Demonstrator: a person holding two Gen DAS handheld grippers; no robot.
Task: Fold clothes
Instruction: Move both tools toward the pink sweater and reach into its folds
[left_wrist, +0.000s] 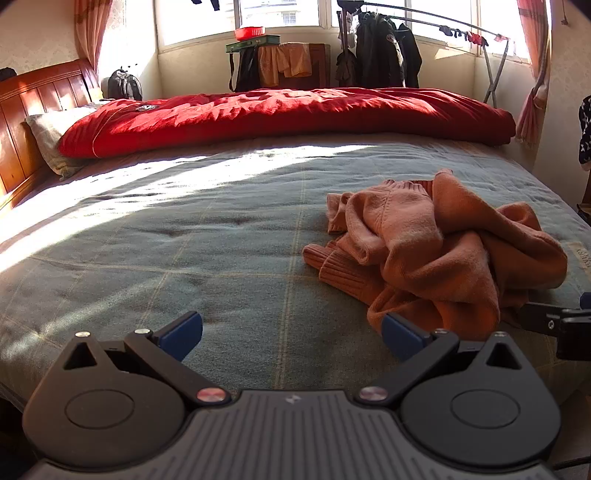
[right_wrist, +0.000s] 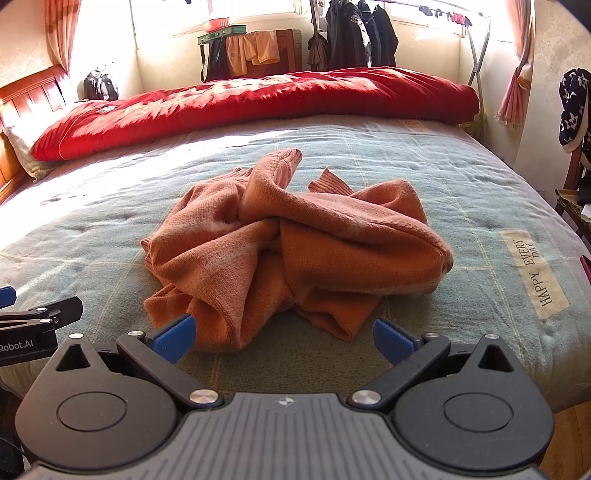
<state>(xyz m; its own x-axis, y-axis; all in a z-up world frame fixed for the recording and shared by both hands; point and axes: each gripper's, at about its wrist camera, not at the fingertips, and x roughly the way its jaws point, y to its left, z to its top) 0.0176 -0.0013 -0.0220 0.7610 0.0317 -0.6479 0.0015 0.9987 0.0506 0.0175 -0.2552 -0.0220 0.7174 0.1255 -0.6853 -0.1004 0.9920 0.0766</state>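
A bed (right_wrist: 461, 173) under a grey-green checked cover fills both views, with a red quilt (right_wrist: 258, 99) rolled along its far edge at 12 o'clock. An orange sweater (right_wrist: 295, 240) lies crumpled on the cover, dead centre in the right wrist view and off at 3 o'clock in the left wrist view (left_wrist: 436, 251). Only the right wrist view shows the cover's sewn label (right_wrist: 532, 273) reading "HAPPY EVERY DAY", at 3 o'clock; only the left shows the wooden headboard (left_wrist: 33, 122) at full height, at 9 o'clock, with a pillow (left_wrist: 48, 136) against it. The right gripper (right_wrist: 284, 338) hangs just short of the sweater's near hem, its blue fingers (right_wrist: 175, 338) spread wide and empty. The left gripper (left_wrist: 291, 334) is likewise spread wide over bare cover, its right-hand finger (left_wrist: 400, 336) just beside the sweater's near corner; whether they touch cannot be told. Each view catches the other gripper at its edge.
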